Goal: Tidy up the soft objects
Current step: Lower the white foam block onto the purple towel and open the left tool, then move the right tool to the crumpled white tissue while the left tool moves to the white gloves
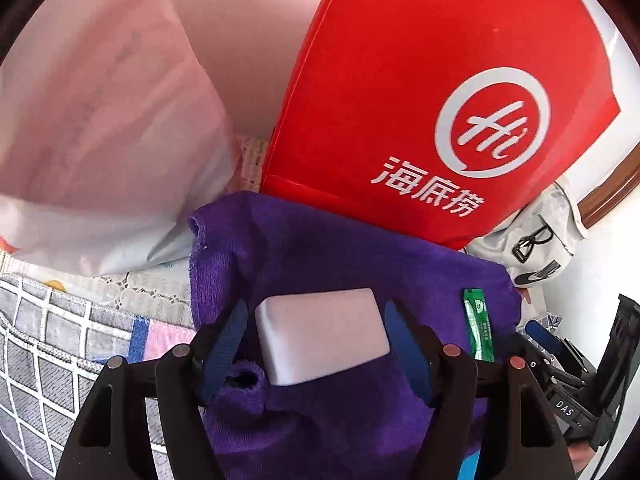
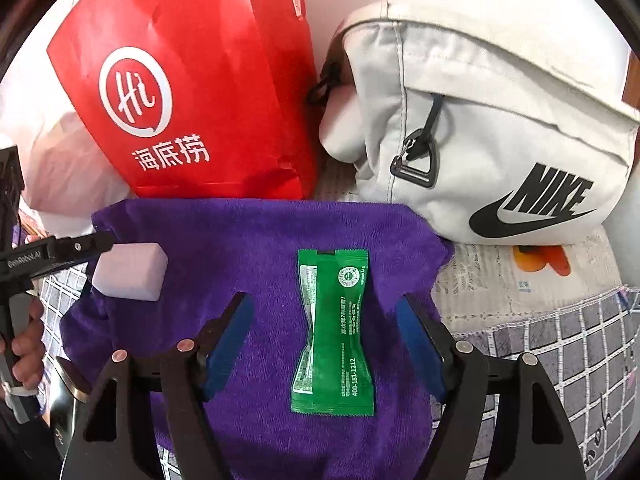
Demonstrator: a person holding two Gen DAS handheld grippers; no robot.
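Observation:
A purple towel (image 1: 320, 248) lies spread on the bed; it also shows in the right wrist view (image 2: 248, 240). A white sponge block (image 1: 322, 336) rests on it between the open fingers of my left gripper (image 1: 316, 334), not touching them. The block also shows in the right wrist view (image 2: 130, 272), with the left gripper (image 2: 76, 248) beside it. A green sachet (image 2: 334, 332) lies on the towel between the open fingers of my right gripper (image 2: 324, 326). The sachet shows in the left wrist view (image 1: 476, 324) too.
A red paper bag (image 1: 420, 92) stands behind the towel, also in the right wrist view (image 2: 192, 92). A white Nike bag (image 2: 480, 132) lies right of it. A white plastic bag (image 1: 100, 128) sits at the left. A checked bedcover (image 2: 560, 340) lies underneath.

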